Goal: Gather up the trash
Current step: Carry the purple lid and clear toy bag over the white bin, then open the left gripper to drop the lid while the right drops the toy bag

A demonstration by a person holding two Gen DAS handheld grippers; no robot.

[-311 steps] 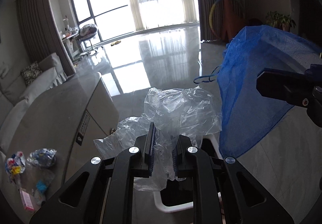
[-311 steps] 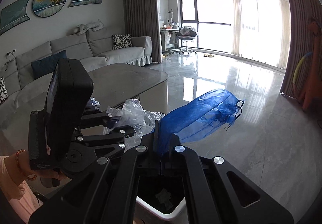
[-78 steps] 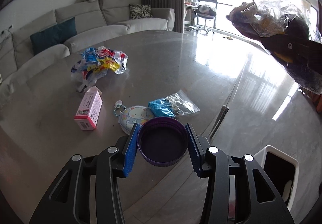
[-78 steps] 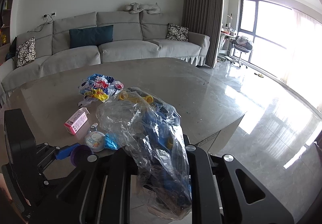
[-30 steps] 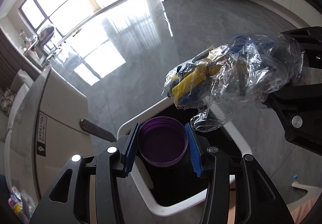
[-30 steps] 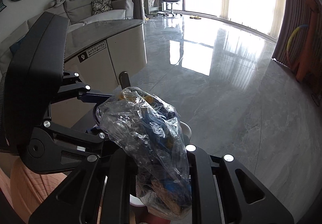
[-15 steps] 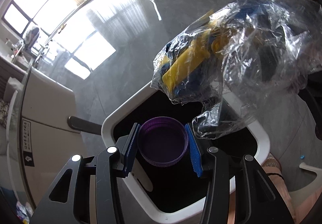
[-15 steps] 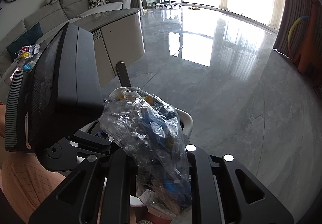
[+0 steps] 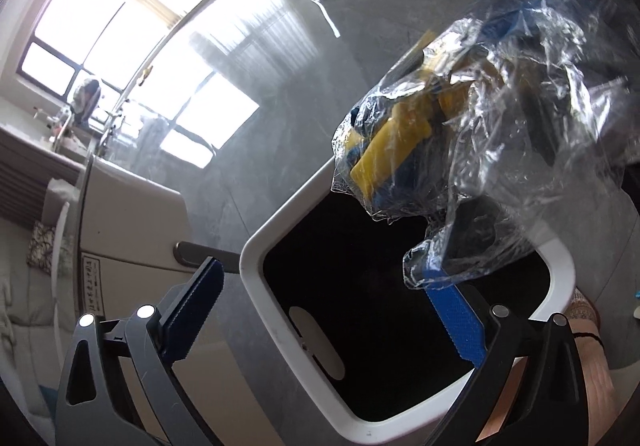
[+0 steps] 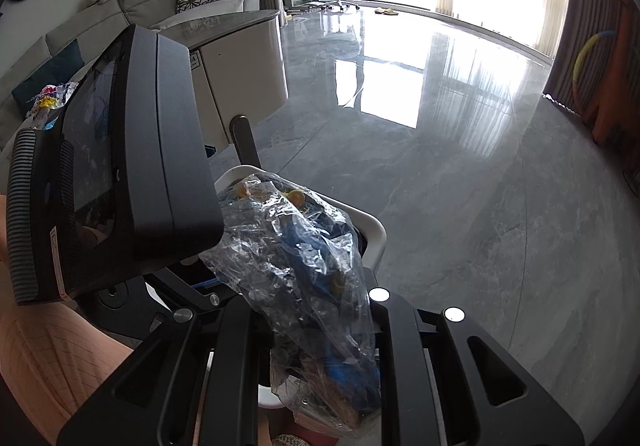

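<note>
The left claw (image 9: 328, 310) is held over the open white bin (image 9: 256, 246), which stands on the grey floor (image 9: 280, 117) just beside the desk (image 10: 240, 21). Its jaws have just been opened wide, and nothing is seen between them now. The inside of the bin is too dark for anything to be made out in it. It is judged that a piece of trash has just been let go there.

A crinkly clear bag (image 10: 312, 278) with blue and yellow things in it is held tight in the right claw (image 10: 316, 330). The bag is held over the far right part of the bin and has not yet been dropped. That step is judged to be next.

More trash is left. A bright crumpled wrapper (image 10: 50, 95) can be seen far off to the left, on the desk. Other bits may lie there too, but that part is hidden by the left claw's big black body (image 10: 120, 165). So the job is judged to be well on its way, but not finished.
</note>
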